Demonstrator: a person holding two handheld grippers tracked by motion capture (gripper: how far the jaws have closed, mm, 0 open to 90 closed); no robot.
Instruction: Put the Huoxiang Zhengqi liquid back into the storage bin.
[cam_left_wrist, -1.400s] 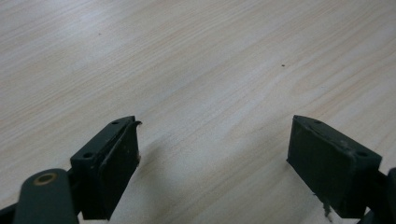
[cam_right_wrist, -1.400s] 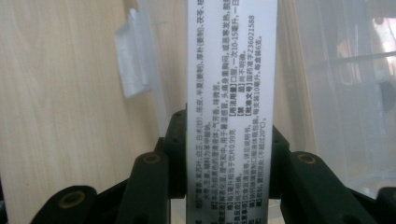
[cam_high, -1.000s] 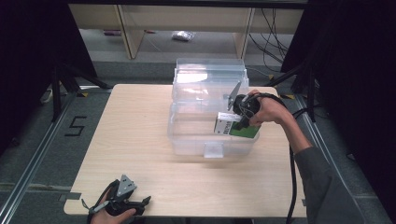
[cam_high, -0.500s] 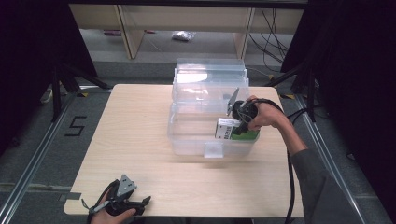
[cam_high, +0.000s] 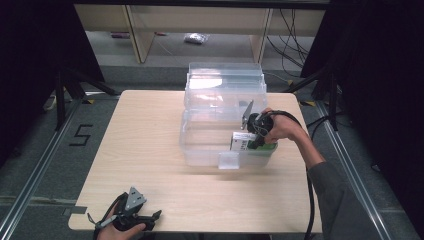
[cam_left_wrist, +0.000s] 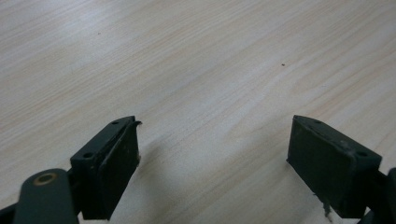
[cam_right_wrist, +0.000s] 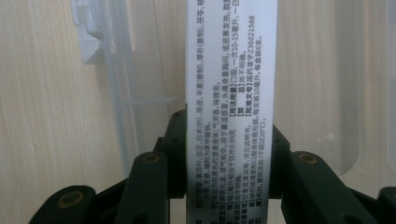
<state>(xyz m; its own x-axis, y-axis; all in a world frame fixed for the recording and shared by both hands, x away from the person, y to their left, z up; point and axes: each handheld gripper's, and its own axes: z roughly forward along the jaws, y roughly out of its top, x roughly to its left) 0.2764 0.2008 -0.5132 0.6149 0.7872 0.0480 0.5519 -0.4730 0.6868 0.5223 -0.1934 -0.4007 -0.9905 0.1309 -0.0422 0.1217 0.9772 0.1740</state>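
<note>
Right gripper (cam_high: 253, 134) pinches a green-and-white printed carton (cam_high: 246, 142) inside the clear plastic bin (cam_high: 200, 145) near the light wooden desk's (cam_high: 145, 145) far-right edge. Left gripper (cam_high: 131, 216), jaws spread, rests at the near-left corner.

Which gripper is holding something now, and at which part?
The right gripper clamps a small box across its narrow printed side; the left gripper is open and holds nothing.

Black claw (cam_left_wrist: 233, 172) with brass-ringed screw holes, grey three-cornered plate (cam_high: 134, 198), grey sleeve (cam_high: 336, 200).
</note>
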